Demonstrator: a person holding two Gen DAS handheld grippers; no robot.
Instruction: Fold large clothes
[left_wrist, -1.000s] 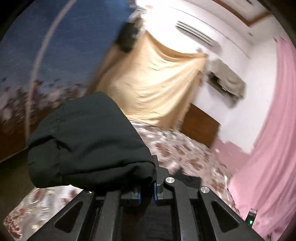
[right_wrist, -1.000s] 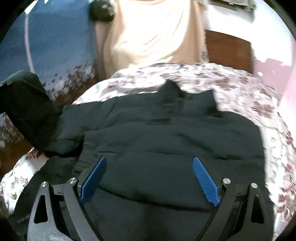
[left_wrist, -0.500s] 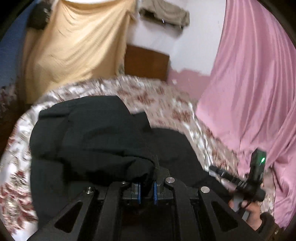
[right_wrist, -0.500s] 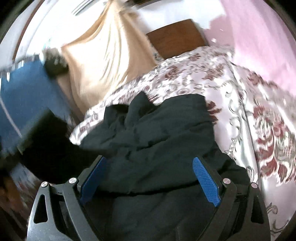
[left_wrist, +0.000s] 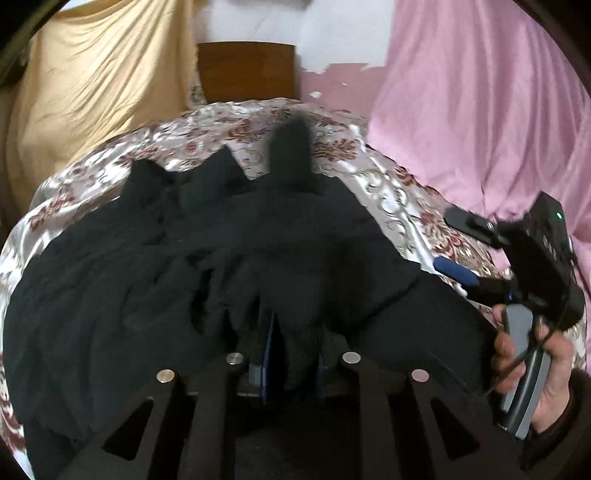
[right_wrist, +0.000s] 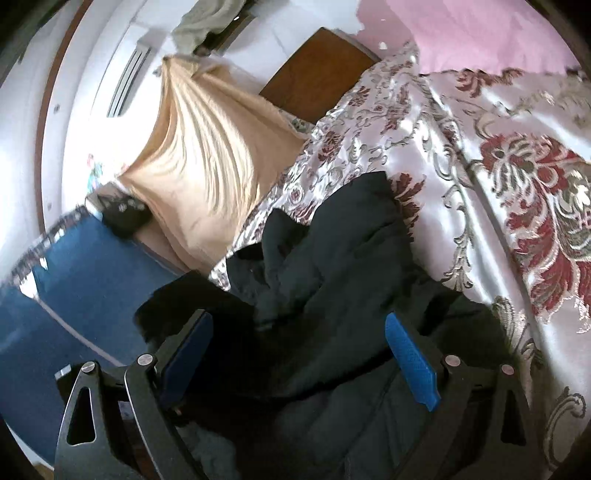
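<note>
One black garment (left_wrist: 229, 266) is lying crumpled across a bed whose floral satin bedspread (left_wrist: 399, 192) is showing white, red and silver. In the left wrist view, the left gripper (left_wrist: 293, 354) is pointing down into the heap; a fold of the black cloth is sitting between its two blue-padded fingers (left_wrist: 269, 343), which are standing narrow and opening around it. Whether the pads are still pressing the fold cannot be told.

In the right wrist view, the right gripper (right_wrist: 299, 350) is hovering over the near edge of the same garment (right_wrist: 332, 266), its two fingers (right_wrist: 412, 363) standing wide with the dark cloth lying below and between them, not pinched. The left wrist view is also showing this gripper (left_wrist: 476, 258) at the right edge, over the bedspread beside the garment, held by a hand (left_wrist: 546, 365) on a grey handle.

No brand, label or writing is readable anywhere.

Behind the bed, one wooden headboard (left_wrist: 245, 72), one beige drape (left_wrist: 92, 85) and one pink curtain (left_wrist: 480, 92) are hanging or standing against the wall.
</note>
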